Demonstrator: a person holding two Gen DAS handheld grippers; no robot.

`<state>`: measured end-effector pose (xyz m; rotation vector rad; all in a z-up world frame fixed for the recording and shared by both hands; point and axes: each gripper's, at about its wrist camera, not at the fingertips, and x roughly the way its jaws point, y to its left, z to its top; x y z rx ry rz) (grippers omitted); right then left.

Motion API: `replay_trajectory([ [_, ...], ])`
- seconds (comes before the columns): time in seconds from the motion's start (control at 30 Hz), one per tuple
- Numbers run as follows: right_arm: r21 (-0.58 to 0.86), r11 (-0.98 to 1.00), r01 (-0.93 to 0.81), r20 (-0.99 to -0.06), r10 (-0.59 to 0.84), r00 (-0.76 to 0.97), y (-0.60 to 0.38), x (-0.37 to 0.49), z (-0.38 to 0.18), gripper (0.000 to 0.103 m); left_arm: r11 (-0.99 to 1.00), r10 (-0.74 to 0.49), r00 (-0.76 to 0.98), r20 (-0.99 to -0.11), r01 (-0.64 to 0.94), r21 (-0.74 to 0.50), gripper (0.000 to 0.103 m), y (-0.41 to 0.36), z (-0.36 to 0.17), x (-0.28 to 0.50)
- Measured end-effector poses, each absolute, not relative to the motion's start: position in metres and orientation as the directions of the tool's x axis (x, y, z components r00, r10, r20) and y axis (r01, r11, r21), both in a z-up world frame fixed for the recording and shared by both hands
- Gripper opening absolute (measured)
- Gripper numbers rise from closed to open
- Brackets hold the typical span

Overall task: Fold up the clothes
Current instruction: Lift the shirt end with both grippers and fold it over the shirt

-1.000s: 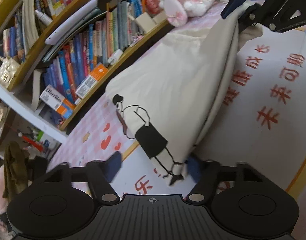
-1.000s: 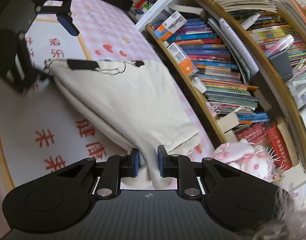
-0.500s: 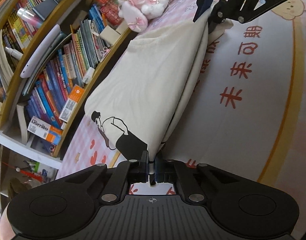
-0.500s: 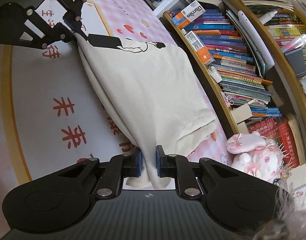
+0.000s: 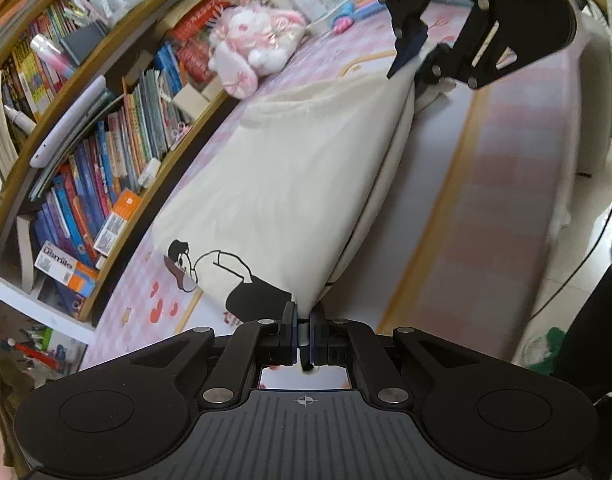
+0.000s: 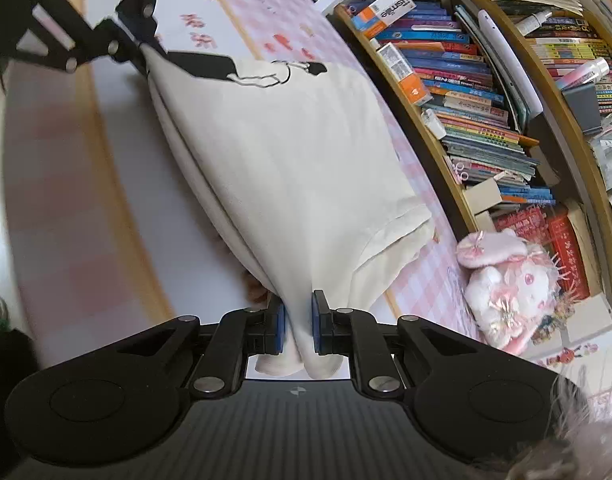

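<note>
The left gripper (image 5: 302,334) has its jaws pinched narrow on the printed corner of the cream T-shirt (image 5: 290,184), while the right gripper (image 6: 297,330) has its jaws clamped on a thicker bunch of the same garment at the opposite end. Between the two sets of jaws the T-shirt hangs as a taut doubled fold lifted above the pink checked mat (image 6: 86,184), its far edge trailing toward the bookshelf (image 6: 485,92). A pink plush rabbit (image 6: 509,284) lies to the right of the right jaws, at the foot of the shelf.
</note>
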<state>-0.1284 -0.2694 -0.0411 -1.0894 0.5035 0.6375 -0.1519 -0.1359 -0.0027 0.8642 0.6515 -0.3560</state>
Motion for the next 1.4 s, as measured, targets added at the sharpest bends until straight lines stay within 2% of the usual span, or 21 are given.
replay_trajectory([
  [0.47,-0.637,0.381,-0.67,-0.677,0.138,0.723,-0.278,-0.204,-0.038,0.01,0.574,-0.17,0.712,-0.681,0.634,0.519,0.004,-0.119,0.014,-0.213],
  [0.67,-0.598,0.44,-0.67,-0.677,0.17,0.716,-0.282,-0.217,-0.011,0.01,0.589,-0.185,0.745,-0.641,0.606,0.535,0.004,-0.107,0.041,-0.212],
  [1.03,-0.619,0.525,-0.584,-0.549,0.242,0.8,-0.28,-0.177,0.066,0.009,0.731,-0.168,0.844,-0.51,0.454,0.51,0.004,-0.089,0.1,-0.145],
  [1.23,-0.598,0.551,-0.582,-0.525,0.28,0.804,-0.282,-0.135,0.086,0.009,0.759,-0.143,0.841,-0.522,0.431,0.488,0.005,-0.094,0.106,-0.099],
  [1.4,-0.568,0.537,-0.624,-0.559,0.304,0.771,-0.287,-0.096,0.084,0.009,0.76,-0.122,0.819,-0.561,0.441,0.478,0.007,-0.106,0.097,-0.064],
])
